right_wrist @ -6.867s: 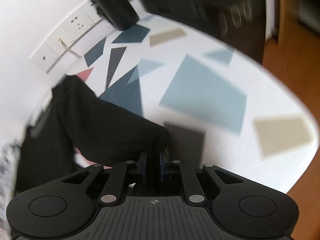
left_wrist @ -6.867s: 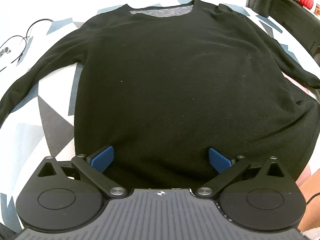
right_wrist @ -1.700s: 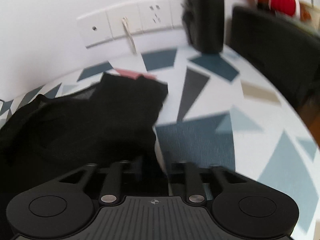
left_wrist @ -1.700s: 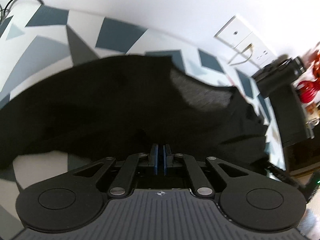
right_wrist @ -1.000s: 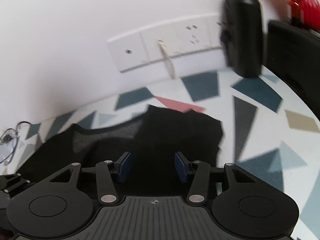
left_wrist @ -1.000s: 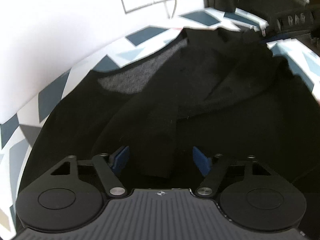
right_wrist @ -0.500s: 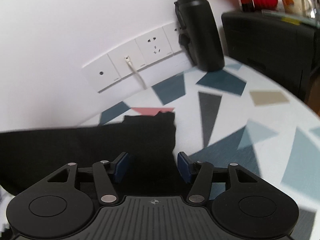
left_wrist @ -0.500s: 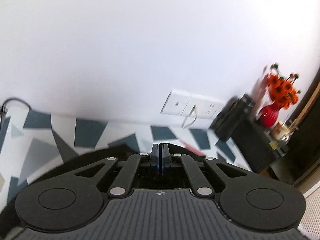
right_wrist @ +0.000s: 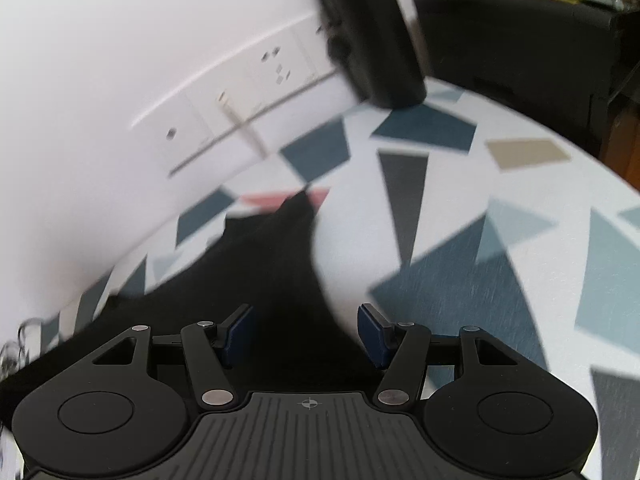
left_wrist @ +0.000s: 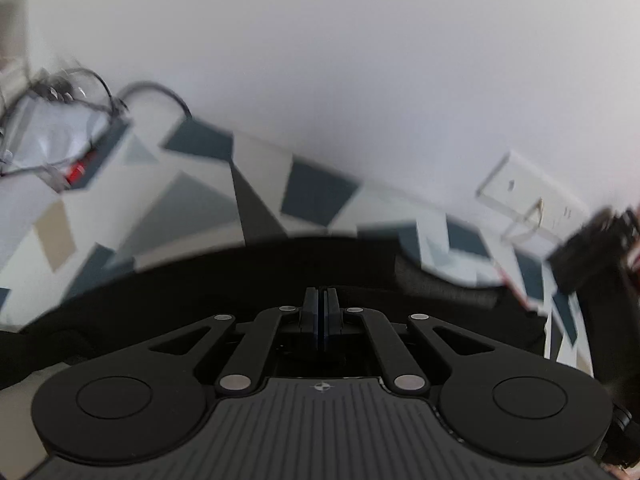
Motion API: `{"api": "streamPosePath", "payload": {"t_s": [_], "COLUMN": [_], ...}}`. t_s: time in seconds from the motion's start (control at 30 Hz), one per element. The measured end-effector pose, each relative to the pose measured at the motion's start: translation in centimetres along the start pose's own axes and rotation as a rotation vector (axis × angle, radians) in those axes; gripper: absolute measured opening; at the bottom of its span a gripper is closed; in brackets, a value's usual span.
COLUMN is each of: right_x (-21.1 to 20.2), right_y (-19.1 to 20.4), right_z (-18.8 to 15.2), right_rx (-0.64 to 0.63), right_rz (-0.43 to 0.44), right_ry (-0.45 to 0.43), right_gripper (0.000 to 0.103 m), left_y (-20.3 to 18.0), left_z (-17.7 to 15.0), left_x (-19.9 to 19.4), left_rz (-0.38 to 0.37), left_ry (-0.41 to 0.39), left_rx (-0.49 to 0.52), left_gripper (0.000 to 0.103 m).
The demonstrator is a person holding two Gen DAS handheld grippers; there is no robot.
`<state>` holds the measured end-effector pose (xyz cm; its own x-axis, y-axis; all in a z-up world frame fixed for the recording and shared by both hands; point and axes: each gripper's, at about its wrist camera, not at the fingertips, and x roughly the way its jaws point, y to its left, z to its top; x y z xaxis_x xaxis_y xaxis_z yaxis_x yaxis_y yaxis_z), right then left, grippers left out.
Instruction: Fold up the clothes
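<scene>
Left wrist view: the bench (left_wrist: 188, 200) carries a white cloth printed with dark blue, grey and beige triangles and quadrilaterals, and meets a plain white wall (left_wrist: 360, 80). The black sweater (left_wrist: 200, 292) lies across the near part of this cloth as a broad dark band in front of the left hand-held gripper (left_wrist: 320, 308), whose two blue-faced fingers are pressed together; whether fabric is pinched between them cannot be told. A loop of dark cable (left_wrist: 160, 92) and a small red-marked item sit blurred at the far left corner of the bench. A white socket panel (left_wrist: 516, 196) is fixed low on the wall at right, with a pale cord hanging from it.

Right wrist view: the same patterned cloth (right_wrist: 500, 216) covers a rounded bench edge. The right hand-held gripper (right_wrist: 306, 334) has its jaws spread wide, gripping nothing, with a tapering part of the sweater (right_wrist: 276, 264) lying on the cloth between and beyond the fingers, its far tip resting near a pink patch. A row of white wall sockets (right_wrist: 240, 112) runs along the wall behind. A black bottle (right_wrist: 372, 36) stands on the bench just in front of the sockets, and a black cabinet (right_wrist: 520, 44) stands to its right with red objects on top. No writing is legible in either view
</scene>
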<state>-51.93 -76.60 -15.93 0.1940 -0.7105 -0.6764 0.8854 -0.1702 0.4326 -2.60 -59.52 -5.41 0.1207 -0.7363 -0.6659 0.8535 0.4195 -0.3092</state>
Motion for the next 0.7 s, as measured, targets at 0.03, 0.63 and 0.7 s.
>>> {"api": "streamPosePath", "payload": {"t_s": [0.03,0.63,0.7], "right_x": [0.4,9.5,10.2], "right_y": [-0.2,7.5,7.1], "right_z": [0.7,1.1,1.1], "right_rx": [0.012,-0.438,-0.436], "right_rz": [0.0,0.01,0.01], "right_ry": [-0.013,0.04,0.068], "right_gripper": [0.054,0.03,0.004], "left_y": [-0.5,-2.2,-2.5], "left_z": [-0.2,-1.4,-1.2], "left_x": [-1.6,0.0,-0.1], "left_rz": [0.019,0.077,0.075], "left_ry": [-0.073,-0.053,-0.063], "left_rx": [0.026,0.081,0.09], "left_gripper": [0.002,0.003,0.003]}}
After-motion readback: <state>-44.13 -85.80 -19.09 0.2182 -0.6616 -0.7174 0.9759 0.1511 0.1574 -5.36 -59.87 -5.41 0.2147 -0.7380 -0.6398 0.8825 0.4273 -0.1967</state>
